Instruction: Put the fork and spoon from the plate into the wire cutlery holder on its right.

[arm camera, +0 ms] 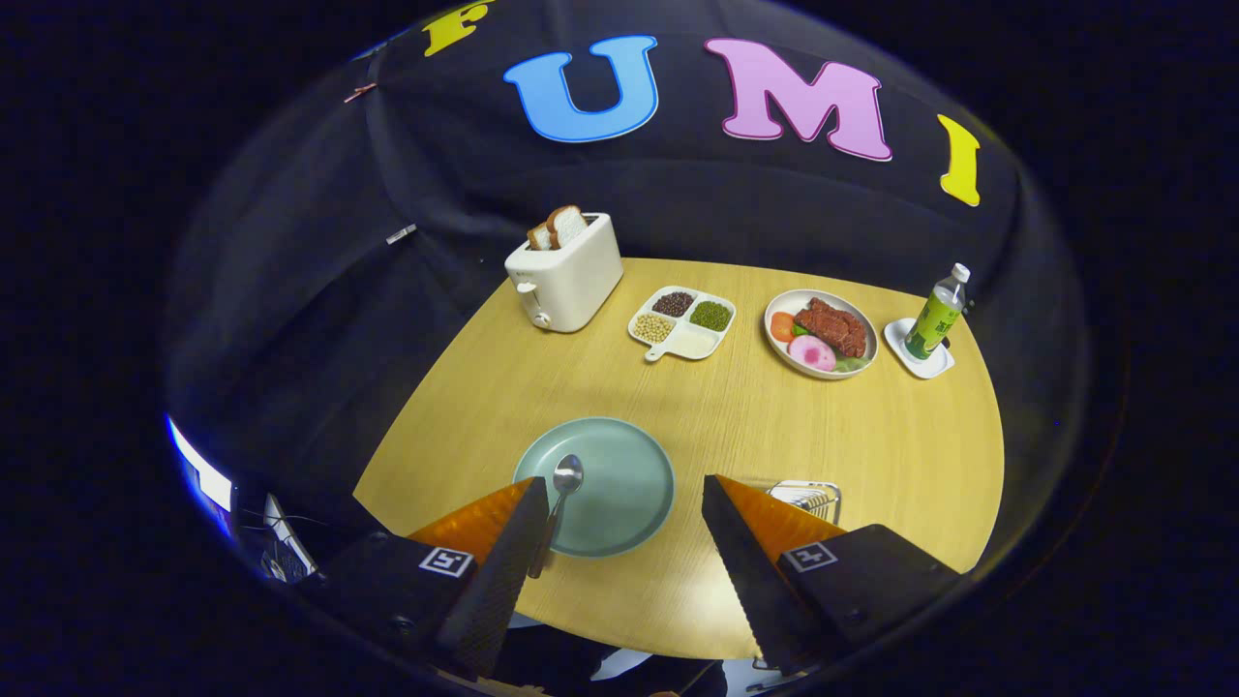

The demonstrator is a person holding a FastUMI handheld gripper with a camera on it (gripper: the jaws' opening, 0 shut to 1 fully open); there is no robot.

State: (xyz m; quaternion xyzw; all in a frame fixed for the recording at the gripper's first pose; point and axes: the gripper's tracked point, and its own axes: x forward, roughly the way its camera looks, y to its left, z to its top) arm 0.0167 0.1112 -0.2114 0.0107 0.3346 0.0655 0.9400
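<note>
A pale green plate [619, 484] lies on the round wooden table [871, 455], just ahead of my fingers. A metal spoon [561, 489] rests on the plate's left part, bowl away from me, its handle running back beside my left finger. The wire cutlery holder [811, 498] stands to the plate's right, mostly hidden behind my right finger. My gripper [624, 499] hovers above the near side of the plate, open, with nothing between its fingers. I see no fork on the plate.
At the far side of the table stand a white toaster [566, 276] with bread slices, a divided dish of beans [682, 322], a plate of meat and vegetables [821, 332], and a green bottle [935, 315] on a white coaster.
</note>
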